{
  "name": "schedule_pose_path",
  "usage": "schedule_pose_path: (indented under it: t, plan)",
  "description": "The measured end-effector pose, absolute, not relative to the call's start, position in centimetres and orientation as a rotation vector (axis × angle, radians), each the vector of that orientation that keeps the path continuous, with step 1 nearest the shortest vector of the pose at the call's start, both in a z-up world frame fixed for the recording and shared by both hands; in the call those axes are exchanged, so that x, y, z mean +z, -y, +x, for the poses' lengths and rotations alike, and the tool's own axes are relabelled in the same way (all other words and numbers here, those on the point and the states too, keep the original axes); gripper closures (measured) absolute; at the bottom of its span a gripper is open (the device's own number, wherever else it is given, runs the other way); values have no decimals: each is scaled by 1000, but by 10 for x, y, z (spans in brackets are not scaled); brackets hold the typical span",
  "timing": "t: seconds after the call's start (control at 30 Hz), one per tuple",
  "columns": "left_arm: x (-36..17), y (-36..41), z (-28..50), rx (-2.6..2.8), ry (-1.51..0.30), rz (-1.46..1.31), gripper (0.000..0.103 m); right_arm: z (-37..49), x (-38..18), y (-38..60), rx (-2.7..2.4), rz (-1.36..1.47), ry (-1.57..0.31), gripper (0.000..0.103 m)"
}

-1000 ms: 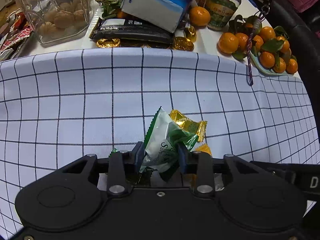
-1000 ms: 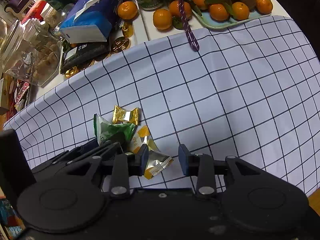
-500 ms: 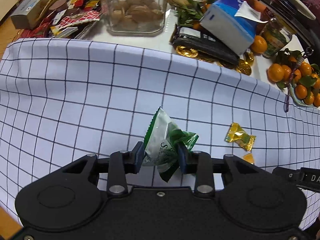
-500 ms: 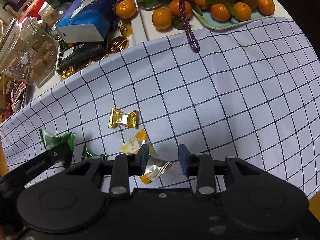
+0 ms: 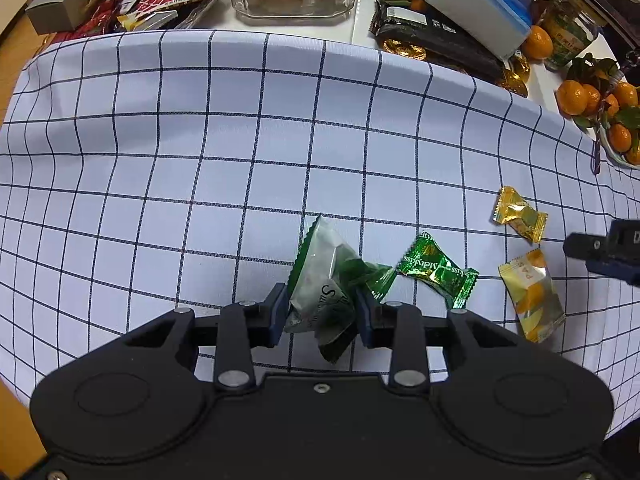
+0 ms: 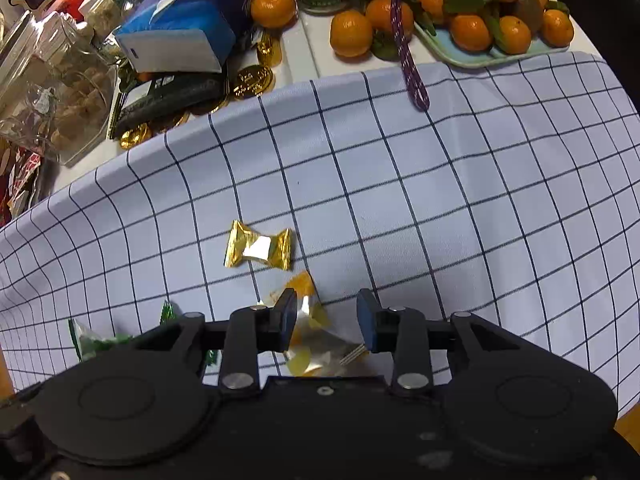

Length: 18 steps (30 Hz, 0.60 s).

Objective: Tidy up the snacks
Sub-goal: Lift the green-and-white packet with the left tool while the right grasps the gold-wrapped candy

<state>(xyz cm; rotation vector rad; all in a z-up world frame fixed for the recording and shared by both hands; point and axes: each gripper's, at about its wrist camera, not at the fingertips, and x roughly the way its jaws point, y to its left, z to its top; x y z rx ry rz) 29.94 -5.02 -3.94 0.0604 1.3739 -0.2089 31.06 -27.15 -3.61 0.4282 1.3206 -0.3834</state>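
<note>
Carrying the green-and-white packet (image 5: 322, 284) in your left hand-held gripper (image 5: 322, 314) is the step you're on, I'd say: it's clenched between both pads and looks to hang clear of the checked cloth (image 5: 200, 160) on the worktop. Your right hand-held gripper (image 6: 327, 322) sits straddling the orange-and-clear packet (image 6: 310, 332) with the jaws released; the left pad seems to touch the wrapper, the right one stands off, so nothing's gripped there yet. Next move, my guess: pick a spot on the open cloth to the left and set the green-and-white one down, well apart from the loose pieces, then squeeze the right one shut on the crinkly film, which will probably slip if you catch only an edge. Compared with a second ago, your left hand has swung away from the pile, so the green foil candy (image 5: 438, 270) that was hidden under the packet now lies bare, just beside the orange one, with the gold candy (image 6: 258, 246) near them. The right one has eased down over its target.
</note>
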Motion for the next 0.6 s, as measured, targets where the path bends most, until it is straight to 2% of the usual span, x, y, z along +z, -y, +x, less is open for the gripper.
schedule_pose_path:
  t: [0.23,0.6]
  plan:
    - [-37,47,301,-203,-1376,49,59,330,-26,261,-352,402,-1172,67]
    - [-36,44,300,-199,-1391,21,59,341,-46,253,-360,415,-1188,67]
